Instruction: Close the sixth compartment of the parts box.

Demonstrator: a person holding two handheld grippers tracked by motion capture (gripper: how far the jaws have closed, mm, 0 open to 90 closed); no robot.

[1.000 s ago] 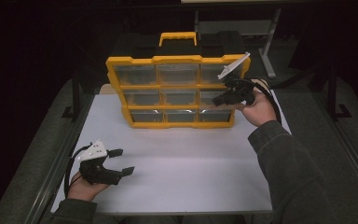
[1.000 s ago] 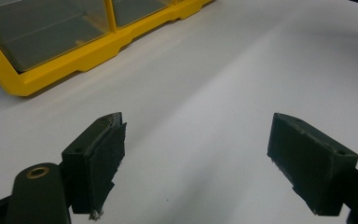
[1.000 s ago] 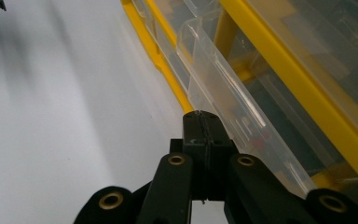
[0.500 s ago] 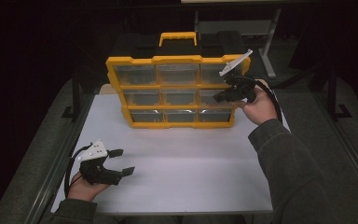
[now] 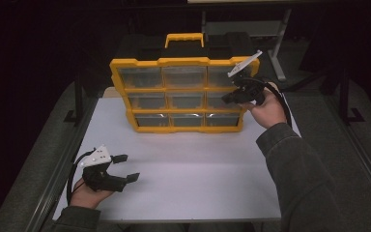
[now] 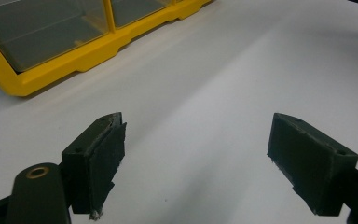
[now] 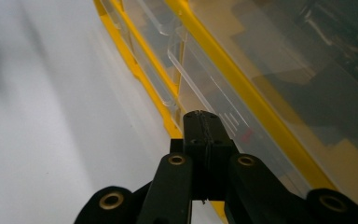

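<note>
Dim surroundings; yellow organiser point(image 5: 183, 94) apparently bears no legible writing beside right gripper point(image 5: 228, 98).

Place: a lab or workshop recording bench, dim all round.
Table point(image 5: 193, 179): plain white top under both claws, bare and lit from above.
Organizer point(image 5: 183, 94): yellow parts case with clear drawers, upright at the right claw's tips point(image 5: 228, 98) and well beyond the left claw point(image 5: 128, 167); a workshop storage item.
Frame point(image 5: 77, 96): dark metal uprights past the table's edges, outward of each claw.
Floor point(image 5: 29, 159): grey carpet left of the left claw and right of the right one.
Background: black behind the organizer, with a grey stand point(image 5: 275, 48) beyond the right claw.
</note>
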